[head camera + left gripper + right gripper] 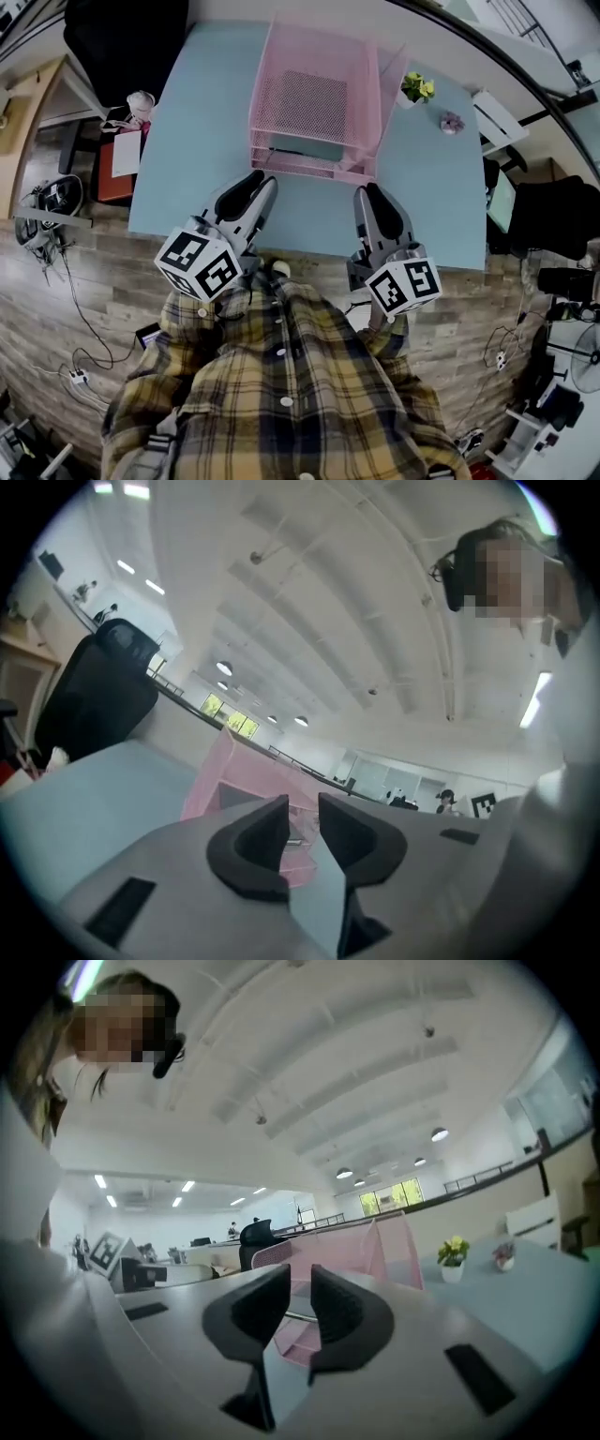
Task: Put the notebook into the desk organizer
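The pink mesh desk organizer stands at the far middle of the light blue table. A flat grey-blue thing, seemingly the notebook, lies in one of its lower tiers. Both grippers hover over the table's near edge, close to the person's plaid shirt, and point at the organizer. My left gripper is open with nothing between its dark pads. My right gripper shows a narrower gap and also holds nothing. The organizer shows beyond the jaws in both gripper views.
A small potted plant and a little purple ornament sit on the table right of the organizer. A black chair stands at the far left corner. Cables and a power strip lie on the wooden floor.
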Tool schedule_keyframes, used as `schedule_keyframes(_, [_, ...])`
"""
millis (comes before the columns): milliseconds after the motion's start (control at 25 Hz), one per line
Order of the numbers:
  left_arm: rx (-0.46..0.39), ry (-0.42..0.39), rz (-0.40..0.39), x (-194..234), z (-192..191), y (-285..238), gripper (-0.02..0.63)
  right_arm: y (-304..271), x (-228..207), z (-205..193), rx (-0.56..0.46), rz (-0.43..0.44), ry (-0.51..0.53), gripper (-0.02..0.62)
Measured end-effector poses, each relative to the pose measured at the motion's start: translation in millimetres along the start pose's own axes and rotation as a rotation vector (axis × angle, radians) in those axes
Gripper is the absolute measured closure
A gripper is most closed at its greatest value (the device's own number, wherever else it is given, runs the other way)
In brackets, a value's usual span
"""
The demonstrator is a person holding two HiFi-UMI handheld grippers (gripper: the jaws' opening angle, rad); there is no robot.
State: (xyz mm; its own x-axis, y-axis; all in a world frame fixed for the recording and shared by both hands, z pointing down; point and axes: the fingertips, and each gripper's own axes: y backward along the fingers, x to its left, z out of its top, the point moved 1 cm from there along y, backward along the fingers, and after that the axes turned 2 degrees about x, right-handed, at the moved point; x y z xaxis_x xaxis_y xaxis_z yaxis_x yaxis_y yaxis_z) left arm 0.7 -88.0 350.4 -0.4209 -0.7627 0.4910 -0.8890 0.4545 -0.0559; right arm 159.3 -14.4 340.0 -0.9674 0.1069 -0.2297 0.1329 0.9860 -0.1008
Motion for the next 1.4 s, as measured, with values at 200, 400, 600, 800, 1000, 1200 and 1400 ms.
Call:
schedule_keyframes(200, [-0.004, -0.161, 0.006, -16.9, 3.9, 7.3, 0.522, 16.0, 5.5, 5.5, 0.022, -0.045, 0.220, 0.541])
schedule_keyframes(400, [0.025, -0.290, 0.027, -25.5, -0.9, 8.5, 0.529, 24.7, 6.4, 3.3, 0.048, -0.092, 0.356, 0.543])
schedule_keyframes(600, [0.053, -0.348, 0.043, -27.5, -9.2, 9.6, 0.555, 29.4, 2.9, -5.1, 0.061, -0.112, 0.353, 0.546])
schedule_keyframes(800, [0.073, -0.356, 0.062, -22.9, -15.2, 7.8, 0.588, 29.9, -5.8, -11.1, 0.068, -0.134, 0.301, 0.570])
schedule_keyframes(1000, [0.082, -0.333, 0.089, -13.1, -19.6, 8.0, 0.614, 30.1, -14.6, -15.5, 0.071, -0.150, 0.253, 0.591])
schedule_keyframes(1200, [0.097, -0.331, 0.102, -4.6, -23.2, 5.8, 0.614, 31.5, -24.9, -22.5, 0.063, -0.155, 0.146, 0.592])
schedule_keyframes(1400, [0.104, -0.321, 0.104, 0.4, -23.0, 3.1, 0.614, 28.0, -28.8, -27.7, 0.084, -0.165, 0.137, 0.592])
